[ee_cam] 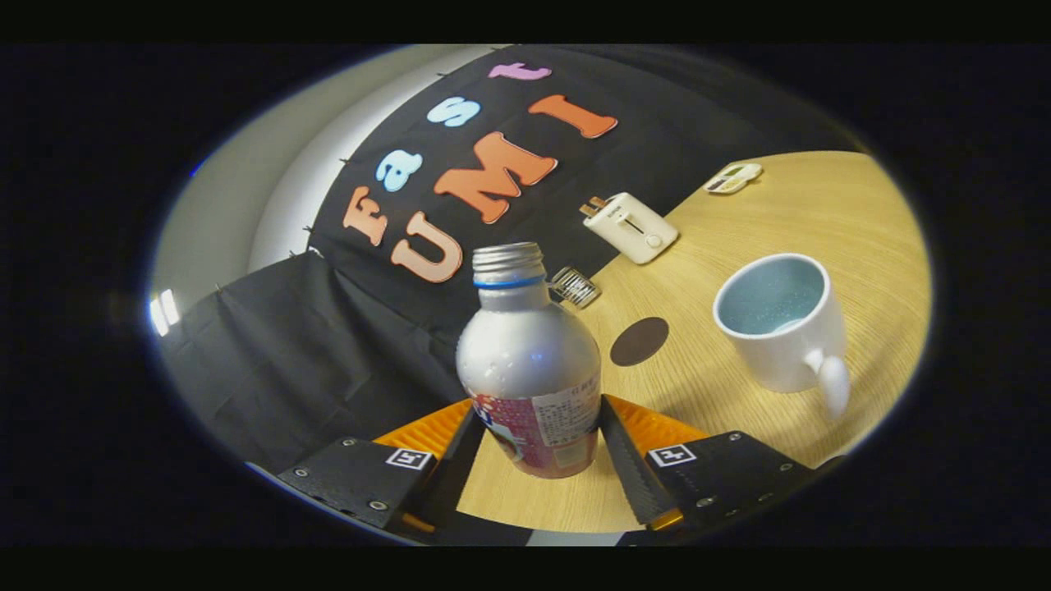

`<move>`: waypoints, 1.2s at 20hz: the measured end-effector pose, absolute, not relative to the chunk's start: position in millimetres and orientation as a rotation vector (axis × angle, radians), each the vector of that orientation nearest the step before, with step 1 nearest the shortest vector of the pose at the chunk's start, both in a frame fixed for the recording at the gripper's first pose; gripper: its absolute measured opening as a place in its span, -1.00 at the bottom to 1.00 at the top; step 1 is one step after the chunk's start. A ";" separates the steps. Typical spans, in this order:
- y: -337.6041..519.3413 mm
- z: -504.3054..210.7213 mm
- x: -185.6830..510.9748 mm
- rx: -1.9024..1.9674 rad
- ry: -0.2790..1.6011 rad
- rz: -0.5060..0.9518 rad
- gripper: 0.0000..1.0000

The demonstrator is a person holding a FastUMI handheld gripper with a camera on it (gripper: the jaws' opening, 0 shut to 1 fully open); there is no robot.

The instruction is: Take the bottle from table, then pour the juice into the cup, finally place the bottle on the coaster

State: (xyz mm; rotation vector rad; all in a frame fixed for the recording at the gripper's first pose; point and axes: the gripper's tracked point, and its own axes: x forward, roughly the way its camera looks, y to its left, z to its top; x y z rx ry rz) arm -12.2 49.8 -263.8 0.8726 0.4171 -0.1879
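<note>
Bottle (530, 361) first: it is held between the two fingers of the claw (538, 439), which are pressed on its lower sides, so the taking looks done. The view is tilted, and the bottle seems lifted off the table (739, 427), though that cannot be told for sure. To the right of the bottle, the dark round coaster (639, 341) is seen, well apart. Further right, the cup (784, 324) is seen standing. Pouring and placing are judged still left.

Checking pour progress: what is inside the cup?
The cup shows a pale blue inner wall, no juice seen; its bottom is partly hidden by the rim. The gripper is shut on the bottle.
</note>
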 end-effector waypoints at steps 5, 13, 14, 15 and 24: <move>49.2 -260.5 -13.2 1.060 0.406 -0.177 0.61; 49.1 -254.6 -18.5 1.297 0.397 -0.158 0.60; 48.3 -253.2 -18.4 1.324 0.396 -0.156 0.60; 46.8 -251.1 -17.6 1.351 0.394 -0.150 0.60; 45.9 -247.8 -15.3 1.565 0.378 -0.100 0.60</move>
